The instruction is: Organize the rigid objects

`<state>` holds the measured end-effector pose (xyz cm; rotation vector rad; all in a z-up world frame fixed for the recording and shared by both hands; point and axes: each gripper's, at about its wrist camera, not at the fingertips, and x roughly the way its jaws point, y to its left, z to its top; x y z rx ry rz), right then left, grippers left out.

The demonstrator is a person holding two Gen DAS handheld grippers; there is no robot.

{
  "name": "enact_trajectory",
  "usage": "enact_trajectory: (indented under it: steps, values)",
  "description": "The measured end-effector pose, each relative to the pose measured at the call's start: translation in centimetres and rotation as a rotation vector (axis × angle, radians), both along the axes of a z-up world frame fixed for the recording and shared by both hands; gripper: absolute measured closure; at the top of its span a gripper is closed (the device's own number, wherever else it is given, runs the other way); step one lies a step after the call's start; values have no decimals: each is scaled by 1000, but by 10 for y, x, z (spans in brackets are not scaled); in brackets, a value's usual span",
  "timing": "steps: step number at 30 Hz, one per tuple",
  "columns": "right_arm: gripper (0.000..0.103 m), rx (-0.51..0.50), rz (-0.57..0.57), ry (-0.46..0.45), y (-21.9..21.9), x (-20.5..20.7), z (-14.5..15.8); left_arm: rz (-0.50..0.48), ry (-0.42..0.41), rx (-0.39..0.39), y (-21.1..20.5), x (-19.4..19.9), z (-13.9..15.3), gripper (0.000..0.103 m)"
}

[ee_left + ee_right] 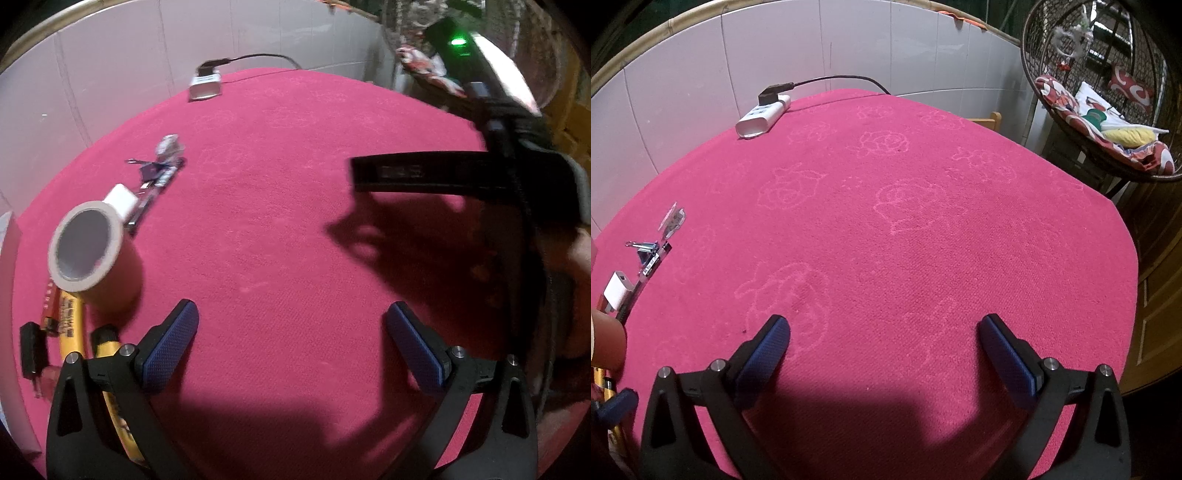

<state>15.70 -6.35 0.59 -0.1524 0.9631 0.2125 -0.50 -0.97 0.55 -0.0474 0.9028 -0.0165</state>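
Note:
A row of small objects lies along the left side of the pink tablecloth (277,221). It holds a roll of beige tape (88,251), a white charger cube (120,199), a dark pen-like stick (155,192), binder clips (147,168) and a clear wrapped item (168,144). A yellow-handled tool (72,325) and a black plug (31,350) lie at the near left. My left gripper (291,343) is open and empty, right of the tape. My right gripper (884,350) is open and empty over bare cloth. The charger cube (617,291) and clips (646,247) show at its far left.
A white power strip (762,116) with a black cable lies at the table's far edge by the tiled wall. The other gripper's black body (480,173) hangs at the right in the left wrist view. A wicker hanging chair (1108,122) stands beyond the table's right side.

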Motion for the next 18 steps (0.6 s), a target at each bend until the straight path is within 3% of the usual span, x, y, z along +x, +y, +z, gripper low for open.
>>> enact_trajectory:
  steps: [6, 8, 12, 15, 18]
  values:
    - [0, 11, 3, -1, -2, -1, 0, 19, -169, 21, 5, -32, 46, 1]
    - [0, 8, 3, -1, -2, -1, 0, 78, -243, -62, 29, -55, 67, 1]
    - [0, 8, 4, 0, -2, -1, 1, 272, -305, -28, 76, -107, 90, 1]
    - [0, 21, 5, -1, -2, 0, 1, 373, -287, 10, 106, -146, 84, 1]
    - [0, 63, 14, 0, -7, -1, 4, 442, -164, -37, 131, -161, 60, 1]
